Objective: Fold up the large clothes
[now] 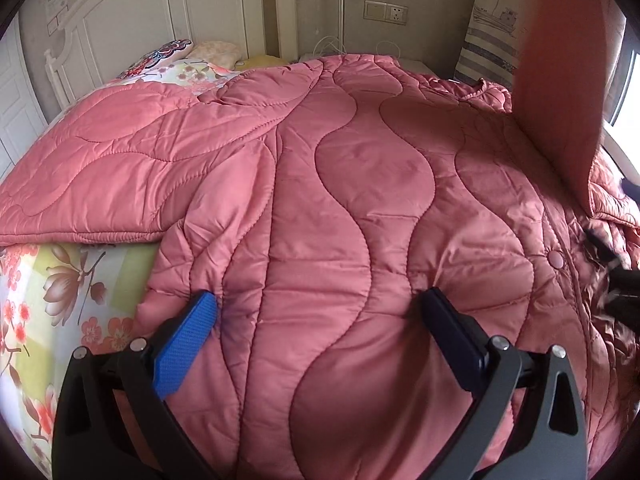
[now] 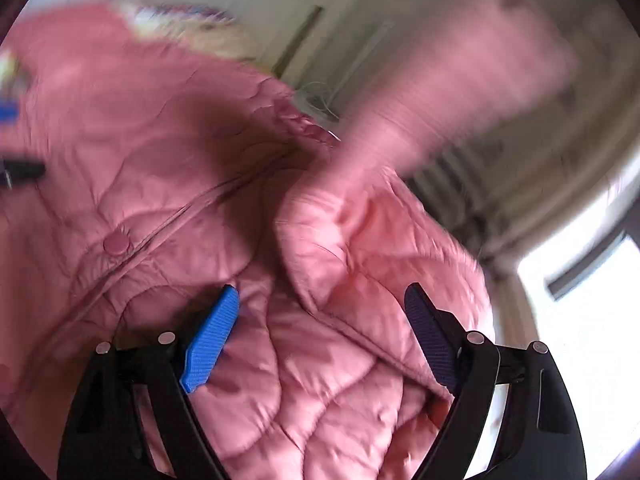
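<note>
A large pink quilted coat [image 1: 352,184] lies spread over the bed, one sleeve [image 1: 104,176] stretched out to the left. My left gripper [image 1: 320,304] is open, its fingers pressing on the coat's lower part. A blurred pink sleeve [image 1: 560,80] hangs in the air at the right. In the right wrist view the coat [image 2: 160,152] fills the frame, with a snap button [image 2: 117,243] on its front. My right gripper [image 2: 322,300] is open over a folded edge of the coat [image 2: 360,264]. The blurred sleeve [image 2: 452,92] is in mid-air above it.
A floral bedsheet [image 1: 60,300] shows at the left under the coat. Pillows [image 1: 180,62] lie by the white headboard [image 1: 168,4]. A wall socket [image 1: 386,12] and a striped cushion [image 1: 488,40] are behind. A bright window [image 2: 580,300] is at the right.
</note>
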The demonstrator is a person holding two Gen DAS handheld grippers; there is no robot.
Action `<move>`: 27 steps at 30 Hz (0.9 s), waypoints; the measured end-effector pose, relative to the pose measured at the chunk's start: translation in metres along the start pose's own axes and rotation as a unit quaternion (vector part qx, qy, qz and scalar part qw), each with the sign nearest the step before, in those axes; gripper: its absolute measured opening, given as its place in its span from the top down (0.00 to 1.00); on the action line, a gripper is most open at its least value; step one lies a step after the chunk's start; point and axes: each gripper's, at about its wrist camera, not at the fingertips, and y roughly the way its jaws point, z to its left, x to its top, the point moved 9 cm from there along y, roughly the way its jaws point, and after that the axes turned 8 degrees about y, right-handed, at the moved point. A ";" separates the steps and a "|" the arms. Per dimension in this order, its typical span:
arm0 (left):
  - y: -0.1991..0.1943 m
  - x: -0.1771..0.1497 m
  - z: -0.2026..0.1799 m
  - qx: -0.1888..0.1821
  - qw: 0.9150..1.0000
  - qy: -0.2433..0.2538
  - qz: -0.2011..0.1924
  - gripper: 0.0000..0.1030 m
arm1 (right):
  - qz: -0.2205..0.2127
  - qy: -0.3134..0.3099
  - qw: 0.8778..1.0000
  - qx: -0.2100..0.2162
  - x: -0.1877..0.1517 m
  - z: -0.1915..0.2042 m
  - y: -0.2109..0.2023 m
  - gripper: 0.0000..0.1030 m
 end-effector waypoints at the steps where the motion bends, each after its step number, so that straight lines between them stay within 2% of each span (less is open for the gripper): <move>1: -0.001 0.000 -0.001 -0.001 1.000 0.000 0.003 0.02 | -0.007 0.035 0.999 0.003 -0.001 -0.016 -0.009 0.21; 2: -0.002 0.000 -0.001 -0.003 1.000 -0.002 0.006 0.02 | -0.013 0.083 0.996 0.010 -0.003 -0.036 -0.015 0.21; 5: -0.018 0.018 -0.014 -0.079 0.996 -0.044 -0.014 0.02 | -0.004 0.215 0.977 0.006 -0.022 -0.098 -0.006 0.21; 7: -0.029 0.039 -0.020 -0.113 0.990 -0.066 -0.044 0.02 | 0.026 0.296 0.955 0.003 -0.044 -0.131 0.015 0.22; 9: -0.029 0.061 -0.030 -0.149 0.984 -0.081 -0.053 0.02 | 0.055 0.372 0.926 0.030 -0.061 -0.149 0.032 0.23; 10: -0.023 0.073 -0.031 -0.158 0.981 -0.098 -0.051 0.02 | 0.057 0.400 0.914 0.036 -0.068 -0.154 0.034 0.23; 12: -0.005 0.089 -0.024 -0.129 0.983 -0.126 -0.047 0.02 | 0.061 0.431 0.899 0.037 -0.078 -0.162 0.034 0.23; 13: 0.009 0.098 -0.021 -0.112 0.984 -0.134 -0.044 0.03 | 0.059 0.437 0.897 0.040 -0.080 -0.162 0.031 0.23; 14: 0.023 0.102 -0.021 -0.102 0.986 -0.129 -0.036 0.08 | 0.057 0.441 0.895 0.040 -0.082 -0.165 0.031 0.23; 15: 0.037 0.101 -0.022 -0.092 0.988 -0.120 -0.019 0.18 | 0.056 0.441 0.895 0.038 -0.082 -0.167 0.030 0.23; 16: 0.048 0.100 -0.025 -0.072 0.992 -0.103 -0.005 0.36 | 0.055 0.441 0.895 0.038 -0.083 -0.165 0.027 0.23; 17: 0.043 0.103 -0.027 -0.054 0.995 -0.084 -0.023 0.71 | 0.055 0.441 0.895 0.038 -0.086 -0.164 0.025 0.23; 18: 0.036 0.104 -0.032 -0.060 0.995 -0.074 -0.027 0.90 | 0.054 0.441 0.895 0.037 -0.087 -0.163 0.022 0.23; 19: 0.029 0.104 -0.032 -0.059 0.995 -0.076 -0.032 0.92 | 0.054 0.444 0.894 0.035 -0.094 -0.164 0.016 0.23; 22: -0.003 0.099 -0.020 -0.005 0.995 -0.083 -0.061 0.92 | 0.054 0.453 0.889 0.041 -0.093 -0.156 0.014 0.23; 25: -0.003 0.079 -0.021 0.000 0.996 -0.076 -0.036 0.91 | 0.054 0.451 0.890 0.036 -0.091 -0.157 0.017 0.23; 27: 0.002 0.074 -0.022 0.000 0.998 -0.054 -0.040 0.85 | 0.055 0.452 0.890 0.037 -0.090 -0.156 0.015 0.23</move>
